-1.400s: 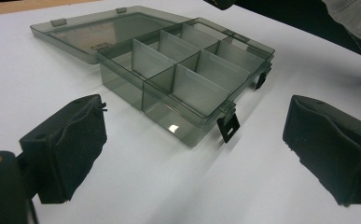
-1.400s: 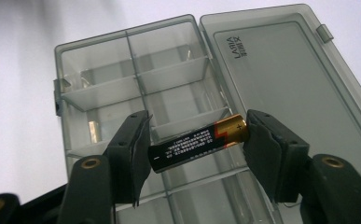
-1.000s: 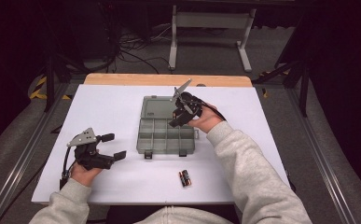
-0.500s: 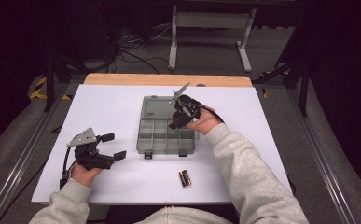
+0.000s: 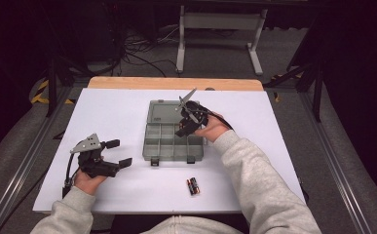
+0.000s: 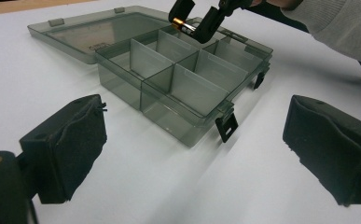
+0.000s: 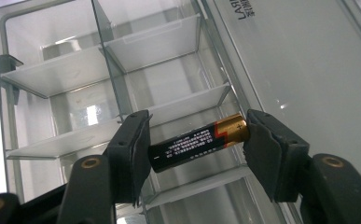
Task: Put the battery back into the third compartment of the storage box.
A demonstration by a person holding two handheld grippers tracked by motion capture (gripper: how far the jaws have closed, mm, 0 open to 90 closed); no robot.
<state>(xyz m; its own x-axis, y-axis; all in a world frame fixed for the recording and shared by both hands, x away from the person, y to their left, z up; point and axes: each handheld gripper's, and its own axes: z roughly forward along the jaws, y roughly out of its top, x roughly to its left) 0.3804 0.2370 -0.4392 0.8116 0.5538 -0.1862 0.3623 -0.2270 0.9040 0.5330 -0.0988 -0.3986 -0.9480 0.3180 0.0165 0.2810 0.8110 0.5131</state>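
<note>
A black and copper battery [image 7: 198, 142] is clamped end to end between the pads of my right gripper [image 7: 197, 145], which is shut on it. That gripper [image 5: 182, 129] hovers over the back right compartments of a grey translucent divider box [image 5: 174, 157], whose lid [image 5: 164, 112] lies open flat behind it. In the left gripper view the box [image 6: 169, 112] lies ahead, with the right gripper [image 6: 192, 21] and the battery [image 6: 183, 24] above its far side. My left gripper [image 5: 122, 152] rests on the table left of the box, its jaws wide open and holding nothing.
Two loose batteries [image 5: 193, 185] lie side by side on the white table [image 5: 118, 112] near its front edge, in front of the box. A wooden strip [image 5: 176, 83] runs along the table's far edge. A grey sleeve [image 5: 254, 175] crosses the front right.
The right gripper with the battery has shifted only slightly over the box. The left gripper has stayed put.
</note>
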